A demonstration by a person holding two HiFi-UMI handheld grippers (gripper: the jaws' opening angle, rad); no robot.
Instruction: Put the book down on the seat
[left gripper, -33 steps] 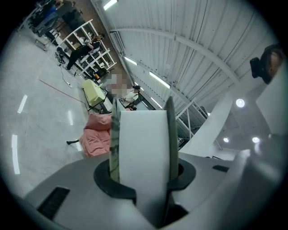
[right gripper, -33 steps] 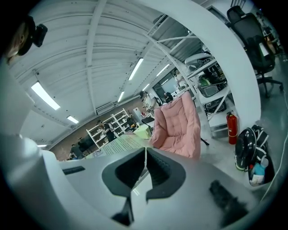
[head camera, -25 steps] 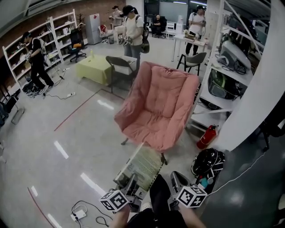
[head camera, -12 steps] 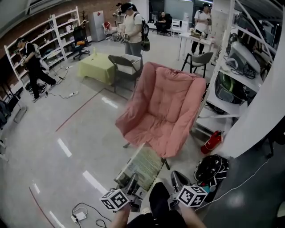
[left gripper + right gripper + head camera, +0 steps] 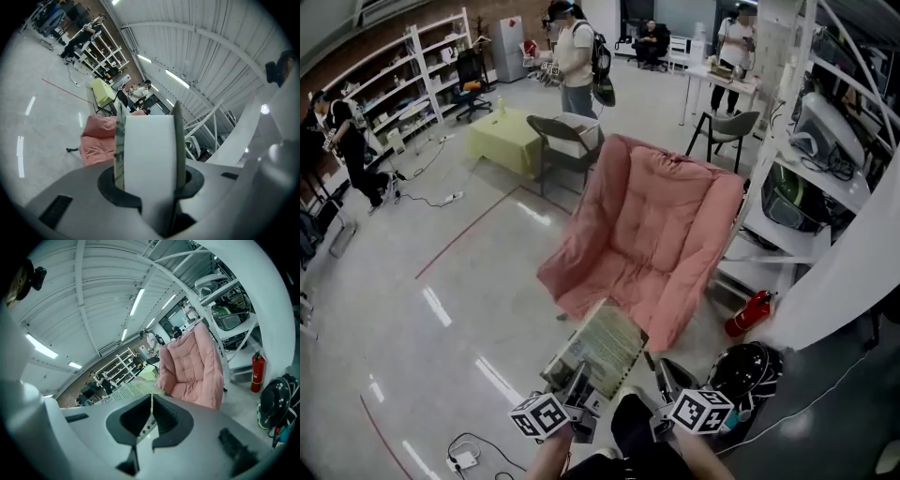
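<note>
A pink padded chair [image 5: 652,234] stands in the middle of the head view, its seat [image 5: 619,281] just beyond the book. The book [image 5: 598,349], a flat greenish-covered volume, is held level in front of me. My left gripper [image 5: 579,373] is shut on its near left corner, white page edges [image 5: 147,154] filling the gap between the jaws. At the near right edge my right gripper [image 5: 661,375] is shut on the book's thin rim [image 5: 151,414]. The chair also shows ahead in the left gripper view [image 5: 96,140] and the right gripper view [image 5: 192,366].
A red fire extinguisher [image 5: 748,312] and a black helmet-like bag [image 5: 748,366] sit right of the chair by white racking [image 5: 806,187]. Behind it stand a dark chair [image 5: 567,141] and a yellow table [image 5: 502,139]. People stand at the back. A power strip [image 5: 461,457] lies on the floor.
Both grippers and the book have advanced toward the pink chair, which now sits closer and larger in the head view. The grip on the book is unchanged.
</note>
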